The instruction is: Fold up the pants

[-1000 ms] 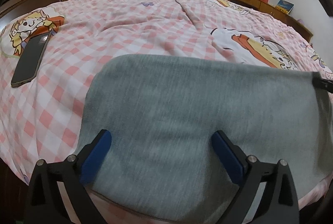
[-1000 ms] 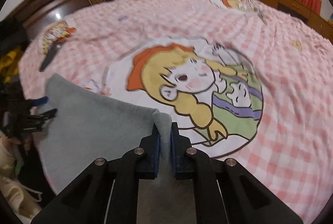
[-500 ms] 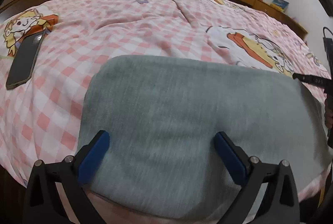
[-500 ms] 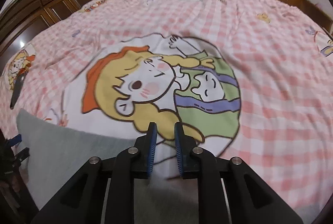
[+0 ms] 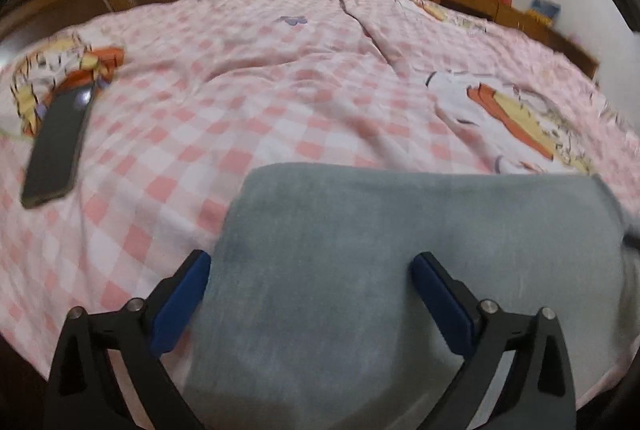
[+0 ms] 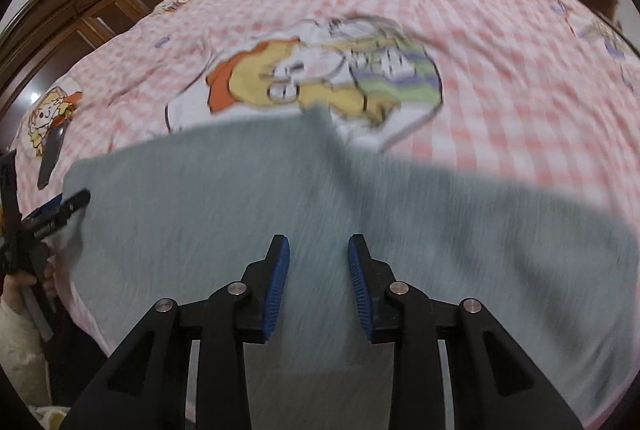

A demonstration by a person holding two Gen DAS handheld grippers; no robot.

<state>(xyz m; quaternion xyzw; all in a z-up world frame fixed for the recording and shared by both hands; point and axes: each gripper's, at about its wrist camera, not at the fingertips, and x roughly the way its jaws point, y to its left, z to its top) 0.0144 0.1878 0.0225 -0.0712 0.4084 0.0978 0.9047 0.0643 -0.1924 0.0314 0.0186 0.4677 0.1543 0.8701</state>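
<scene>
Pants, grey and soft-knit, lie spread flat at the near edge of the bed, on its pink-and-white checked cover. In the left wrist view their far edge runs straight across, and the left end makes a rounded corner towards the near left corner of the bed. In the right wrist view the cloth shows a raised crease running from a small peak at its far edge down towards the near edge, and the part right of it looks darker; the picture is blurred, so the layers cannot be told apart.

Left tongs stand wide apart above the pants' left end, one blue pad over the cover just beside the cloth and the other over the cloth, gripping nothing. Right tongs hover over the middle of the pants, parted by a narrow gap, with nothing between the pads. The left tongs also show at the left edge of the right wrist view, at the pants' left end.

A dark phone lies on the cover near the left edge of the bed, well apart from the pants, partly over a cartoon girl print. A larger cartoon print lies just beyond the pants' far edge
</scene>
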